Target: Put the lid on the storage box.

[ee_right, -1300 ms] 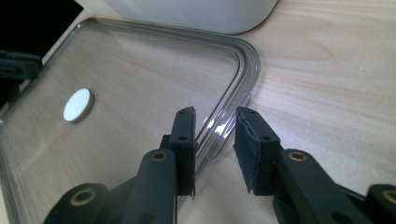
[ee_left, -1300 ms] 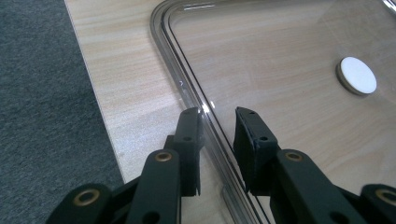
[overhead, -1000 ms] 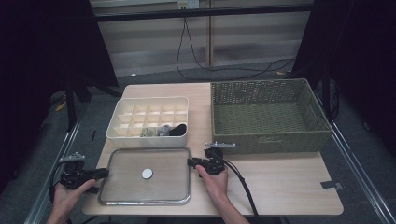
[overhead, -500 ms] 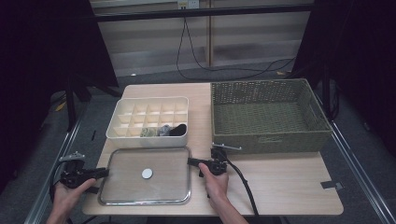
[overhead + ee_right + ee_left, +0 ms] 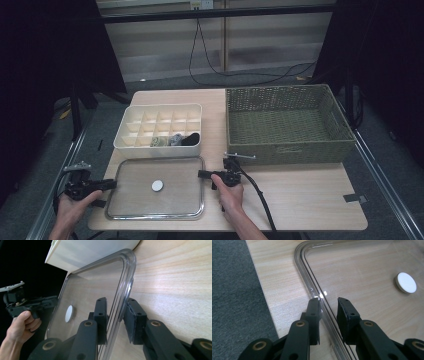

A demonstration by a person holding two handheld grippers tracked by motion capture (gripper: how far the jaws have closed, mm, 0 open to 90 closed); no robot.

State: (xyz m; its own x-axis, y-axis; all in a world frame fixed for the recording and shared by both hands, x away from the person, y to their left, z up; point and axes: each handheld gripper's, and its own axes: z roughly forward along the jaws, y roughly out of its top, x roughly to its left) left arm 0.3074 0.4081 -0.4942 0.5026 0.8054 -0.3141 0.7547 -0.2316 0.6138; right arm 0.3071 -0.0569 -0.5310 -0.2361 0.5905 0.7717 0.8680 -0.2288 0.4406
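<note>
High view, catalogue of items: one clear lid (image 5: 170, 200), rectangular with rounded corners and a white round knob (image 5: 157, 185) at its middle, lying flat on the wooden tabletop (image 5: 300, 200) between the two tongs. Left tongs (image 5: 111, 184), held in the person's left hand (image 5: 72, 206), meet the lid's left edge; right tongs (image 5: 201, 174), held in the right hand (image 5: 231, 192), meet its right edge. Left gripper view: the lid's raised rim (image 5: 322, 302) runs up between the two black jaws, one jaw outside the rim over bare wood, the other inside over the clear panel; a gap shows on each side of the rim, so whether the jaws press on it cannot be told. Right gripper view: the rim (image 5: 125, 297) passes between the jaws, which sit close on both its faces and appear clenched on it; the left tongs (image 5: 53, 303) show beyond the lid's far edge. Beyond both tongs, just past the lid's far edge: a cream divided box (image 5: 160, 125) with a few small items in its near cells. Beyond the right tongs: an olive woven basket (image 5: 287, 125).
</note>
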